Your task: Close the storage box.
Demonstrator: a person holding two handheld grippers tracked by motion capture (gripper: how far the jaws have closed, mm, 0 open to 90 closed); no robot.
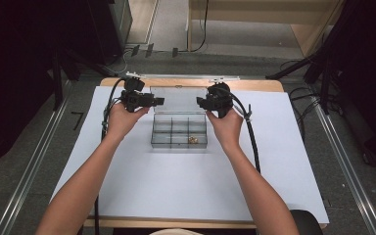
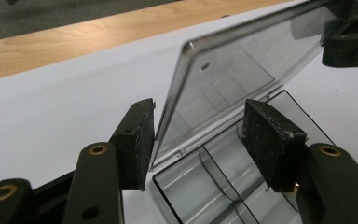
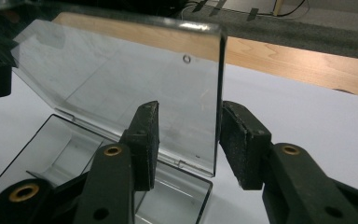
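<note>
Clearly the step in hand was the lid of the clear box: it stood raised on its back hinge, leaning a little rearward, with one gripper at each side edge. The box sat on the white sheet at mid-table, toward the far side.

The left gripper had its jaws about half apart, straddling the lid's left edge; one pad lay just beside that edge, the other stood well off over the tray, so nothing was clamped. The right gripper also straddled its edge, the jaws about half apart with a gap showing on both sides of the plastic, so it too held nothing.

Whether the lid was going up or coming down could not be told from this. Either way, the next move probably called for both hands to work evenly, so the thin lid did not twist on its hinge.

The tray was split into small compartments. One front cell held a small brownish thing; the rest looked empty.
</note>
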